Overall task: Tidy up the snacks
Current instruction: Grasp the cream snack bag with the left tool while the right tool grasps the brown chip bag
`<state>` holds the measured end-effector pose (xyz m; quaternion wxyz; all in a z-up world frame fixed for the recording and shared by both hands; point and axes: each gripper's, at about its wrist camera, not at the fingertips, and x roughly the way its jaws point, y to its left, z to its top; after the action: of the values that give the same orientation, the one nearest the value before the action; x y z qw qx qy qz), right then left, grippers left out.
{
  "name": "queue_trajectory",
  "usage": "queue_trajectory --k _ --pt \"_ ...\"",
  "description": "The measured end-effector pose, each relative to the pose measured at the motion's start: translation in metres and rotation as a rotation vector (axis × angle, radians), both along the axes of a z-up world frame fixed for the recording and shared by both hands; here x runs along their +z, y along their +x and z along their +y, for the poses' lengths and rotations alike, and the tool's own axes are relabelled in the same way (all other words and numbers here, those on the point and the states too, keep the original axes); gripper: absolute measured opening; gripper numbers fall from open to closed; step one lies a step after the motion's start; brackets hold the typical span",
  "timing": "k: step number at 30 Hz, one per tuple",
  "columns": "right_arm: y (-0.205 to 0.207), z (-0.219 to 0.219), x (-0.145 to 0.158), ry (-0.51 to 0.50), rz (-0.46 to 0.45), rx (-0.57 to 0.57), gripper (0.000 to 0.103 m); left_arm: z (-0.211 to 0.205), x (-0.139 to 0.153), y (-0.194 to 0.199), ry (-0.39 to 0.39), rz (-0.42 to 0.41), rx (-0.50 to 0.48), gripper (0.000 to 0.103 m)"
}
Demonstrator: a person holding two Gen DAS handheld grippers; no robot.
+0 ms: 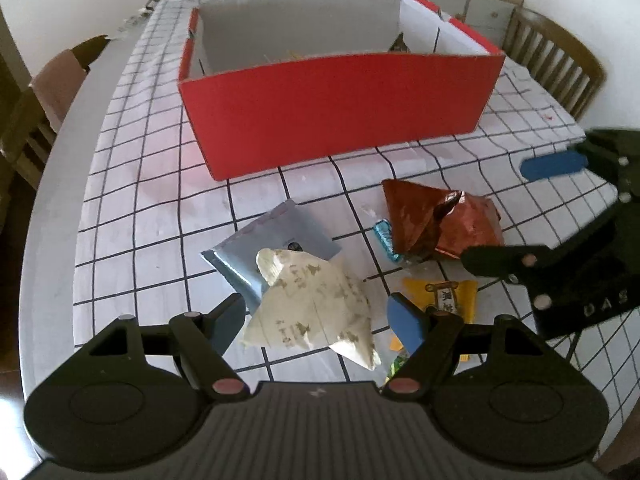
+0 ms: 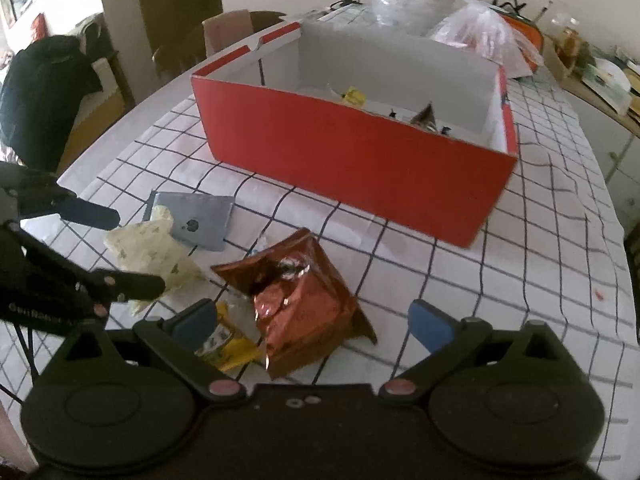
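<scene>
Checked cloth (image 1: 132, 216) covers the table where I work, with wooden chairs (image 1: 556, 60) standing round it and a cluttered shelf behind.

My left gripper (image 1: 318, 322) points steeply down with its jaws standing wide apart, and the cream packet (image 1: 312, 304) lies between them on the cloth; neither blue pad presses on it. Under the cream packet's far corner lies a flat silver pouch (image 1: 276, 236). Just beside my left gripper's right finger sits a small yellow packet (image 1: 444, 294).

My right gripper (image 2: 316, 322) is also spread wide, with the crumpled copper bag (image 2: 300, 300) between its fingers; the pads stand clear of the foil on both sides, so I have hold of nothing. A little blue-wrapped sweet (image 1: 386, 238) touches the copper bag's near edge in the left view.

Beyond the loose snacks, well apart from both grippers, stands the open red box (image 2: 360, 160) with grey inner walls. A few wrapped snacks (image 2: 424, 116) already lie on its floor. Behind the box sit clear plastic bags (image 2: 476, 28).
</scene>
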<state>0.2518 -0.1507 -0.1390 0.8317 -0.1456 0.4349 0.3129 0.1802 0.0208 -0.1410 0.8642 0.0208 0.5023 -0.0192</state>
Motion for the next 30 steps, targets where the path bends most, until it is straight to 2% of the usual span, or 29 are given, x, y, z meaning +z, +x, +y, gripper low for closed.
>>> queue_trajectory --k 7,11,16,22,26,30 --pt "0.017 0.016 -0.015 -0.055 -0.005 0.046 0.102 -0.001 -0.012 0.006 0.023 0.029 -0.015 0.078" --pt "0.02 0.022 -0.027 -0.088 0.002 0.064 0.101 0.002 -0.014 0.007 0.009 0.032 -0.014 0.077" --pt "0.024 0.025 -0.035 -0.1 0.018 0.046 0.098 0.005 -0.014 0.008 -0.02 0.034 -0.007 0.066" --pt "0.025 0.023 -0.037 -0.085 0.041 0.025 0.082 0.006 -0.012 0.008 -0.057 0.046 0.007 0.058" --pt "0.021 0.019 -0.035 -0.062 0.052 -0.001 0.065 0.007 -0.01 0.006 -0.072 0.05 0.025 0.056" --pt "0.018 0.015 -0.033 -0.039 0.062 -0.027 0.054 0.009 -0.007 0.002 -0.094 0.048 0.039 0.056"
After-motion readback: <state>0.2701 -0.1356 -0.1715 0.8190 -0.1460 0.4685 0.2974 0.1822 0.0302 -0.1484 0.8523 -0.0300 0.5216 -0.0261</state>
